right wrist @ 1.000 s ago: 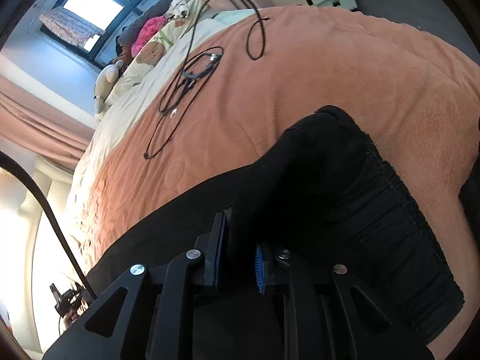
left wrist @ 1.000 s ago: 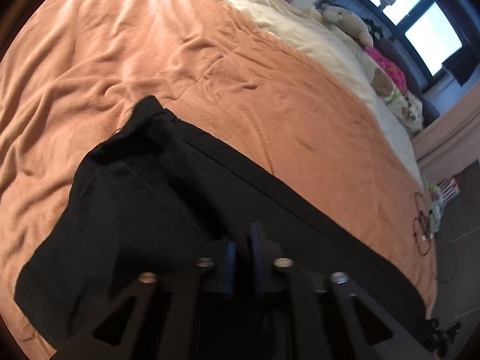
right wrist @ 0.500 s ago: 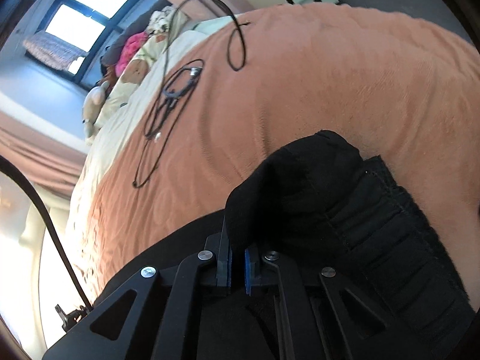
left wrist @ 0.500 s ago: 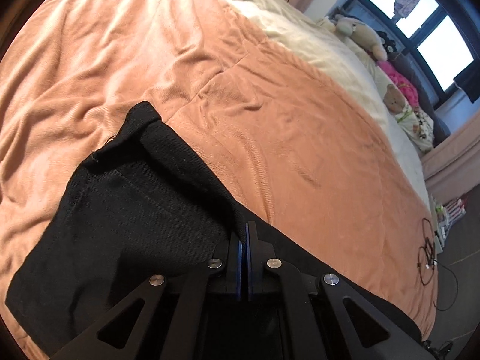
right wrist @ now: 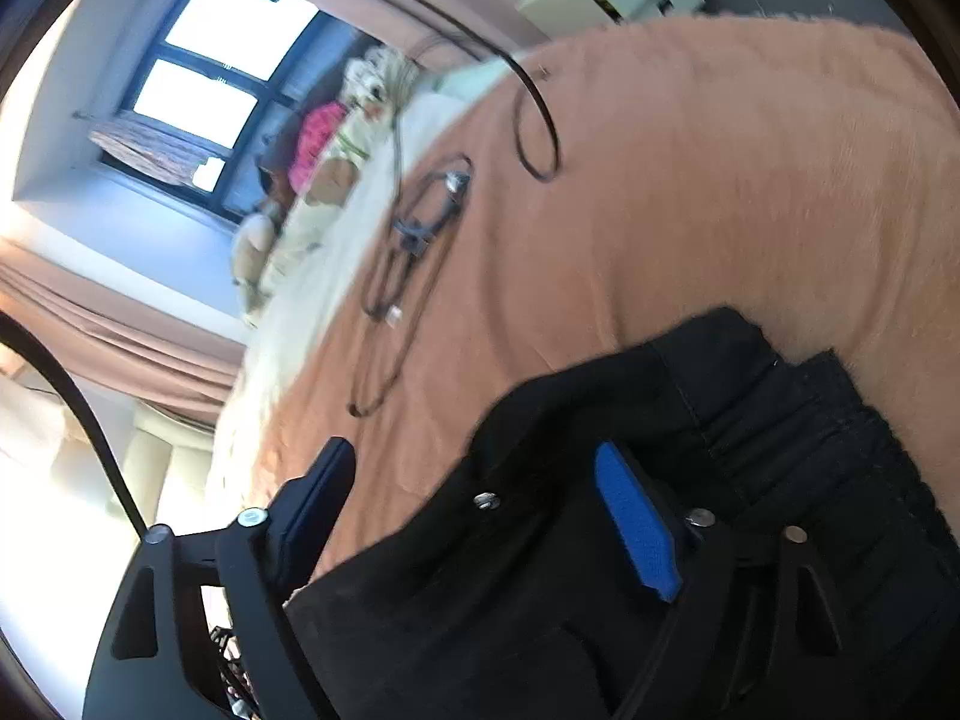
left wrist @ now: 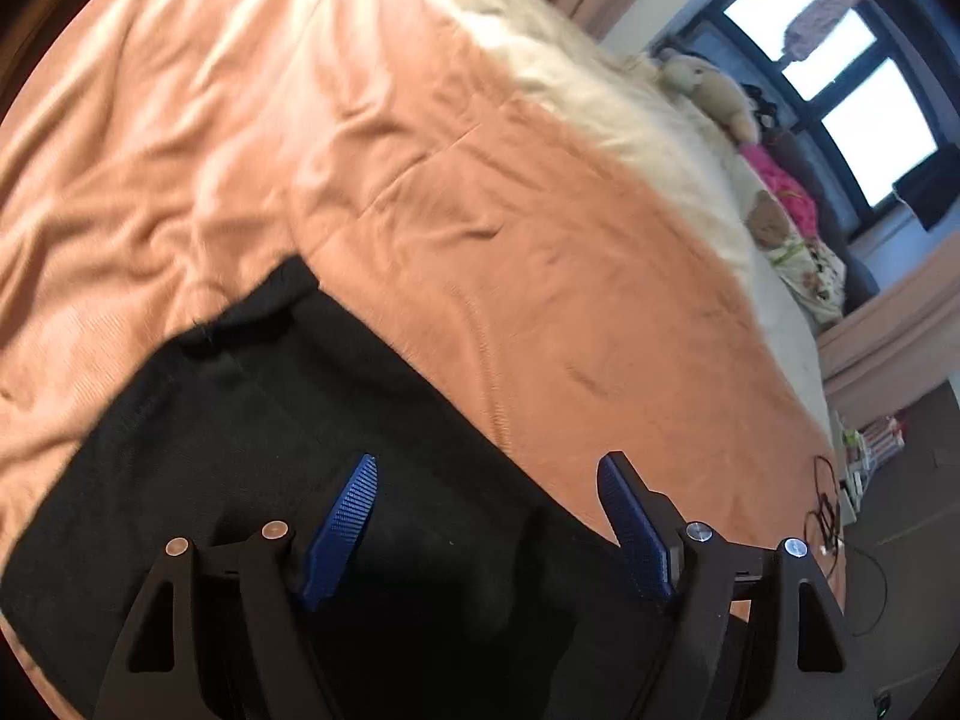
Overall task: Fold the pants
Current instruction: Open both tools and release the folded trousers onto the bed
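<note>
Black pants [left wrist: 252, 456] lie flat on our orange blanket [left wrist: 510, 228], near its edge. Our left gripper [left wrist: 486, 510] and right gripper [right wrist: 474, 498] have just been opening; both sit spread wide above the fabric, pinching nothing.

Black pants [left wrist: 252, 450] lie matt and finely woven, their waistband [right wrist: 840, 444] ribbed at the right of the right wrist view. The bed's orange blanket [left wrist: 540, 276] looks soft, brushed and creased. The left tongs [left wrist: 486, 495] show ridged blue pads [left wrist: 351, 504] on matt black plastic arms with shiny metal screws [left wrist: 699, 531].
</note>
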Motion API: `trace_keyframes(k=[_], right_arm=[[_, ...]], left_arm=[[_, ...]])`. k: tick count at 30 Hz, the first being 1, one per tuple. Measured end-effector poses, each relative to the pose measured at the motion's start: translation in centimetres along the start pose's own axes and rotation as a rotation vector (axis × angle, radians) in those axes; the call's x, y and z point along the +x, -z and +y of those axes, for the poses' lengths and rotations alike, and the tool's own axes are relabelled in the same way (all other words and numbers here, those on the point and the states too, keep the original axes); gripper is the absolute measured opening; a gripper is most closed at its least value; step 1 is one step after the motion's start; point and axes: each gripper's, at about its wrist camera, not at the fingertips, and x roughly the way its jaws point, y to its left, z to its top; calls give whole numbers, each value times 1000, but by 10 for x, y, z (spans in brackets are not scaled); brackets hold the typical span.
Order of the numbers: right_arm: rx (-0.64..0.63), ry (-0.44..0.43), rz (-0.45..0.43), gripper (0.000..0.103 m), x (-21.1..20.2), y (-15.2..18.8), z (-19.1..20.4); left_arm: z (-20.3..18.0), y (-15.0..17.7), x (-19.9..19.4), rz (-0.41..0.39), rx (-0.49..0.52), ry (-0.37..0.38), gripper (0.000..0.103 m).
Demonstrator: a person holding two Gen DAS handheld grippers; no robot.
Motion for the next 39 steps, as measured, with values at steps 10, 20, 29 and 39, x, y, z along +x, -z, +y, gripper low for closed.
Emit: trace_keyframes(k=[10, 20, 29, 39], right_arm=[[-194, 91, 68, 82, -50, 41, 13], [-269, 154, 53, 82, -113, 68, 40], [-264, 181, 48, 82, -149, 94, 33], [-216, 217, 44, 82, -168, 119, 17]], left_arm=[[19, 20, -65, -6, 60, -44, 78], [63, 55, -135, -38, 51, -43, 75], [101, 91, -164, -23, 35, -38, 61], [139, 113, -150, 10, -53, -16, 50]])
